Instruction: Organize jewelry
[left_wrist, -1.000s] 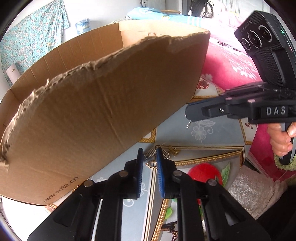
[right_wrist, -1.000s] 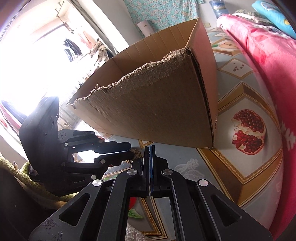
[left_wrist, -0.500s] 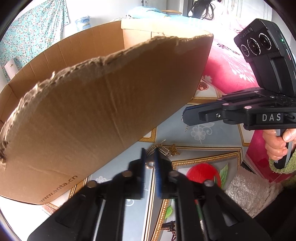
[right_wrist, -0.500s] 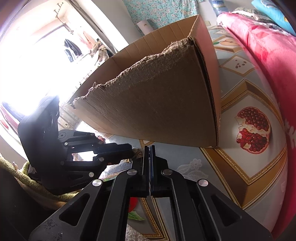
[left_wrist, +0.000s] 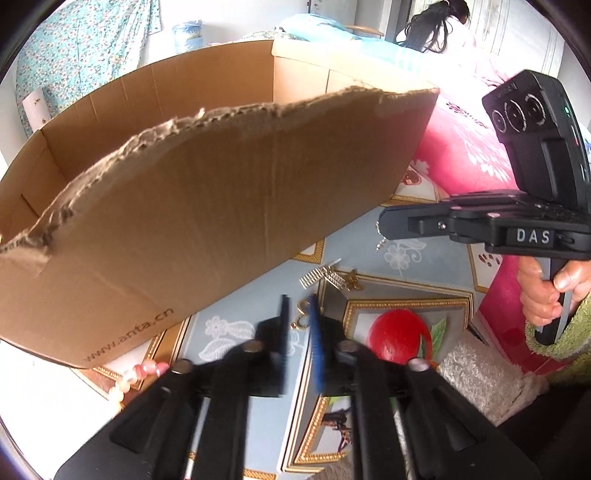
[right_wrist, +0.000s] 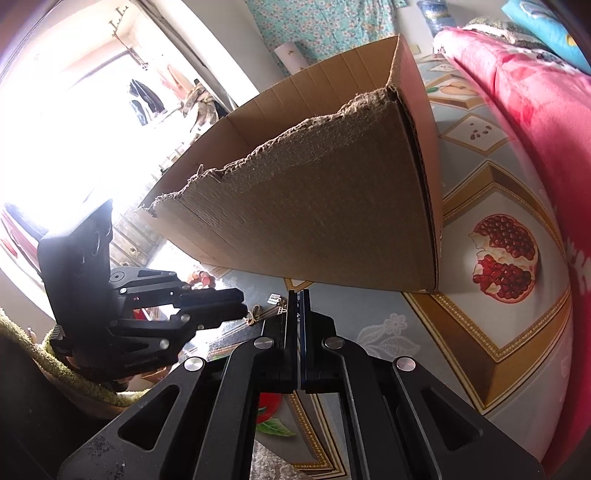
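The left tongs rise from the bottom of the left wrist view with their two blue-lined fingers a little apart and opening. A small gold ring-shaped earring lies on the surface seen through the gap; the pads do not press on it. The right tongs are shut, pad against pad. In the left wrist view a fine chain piece dangles at their tip, though whether it is pinched there cannot be told.

Just above the left tongs, in the middle of the left wrist view, a loose cluster of jewelry rests on the patterned mat. Three pieces can be counted there: one silver ribbed strip, one gold ribbed strip and one gold star-like shape. The exact number is uncertain because they overlap. One string of pink and cream beads curls at the lower left, partly under the edge of the cardboard box.

One box fills the upper left and centre of both views, open at the top, with a torn near rim and "anta.cn" printed low on its side. One hand grips the handle of the right tongs at the right edge of the frame. Pink bedding runs along the right of the right wrist view.
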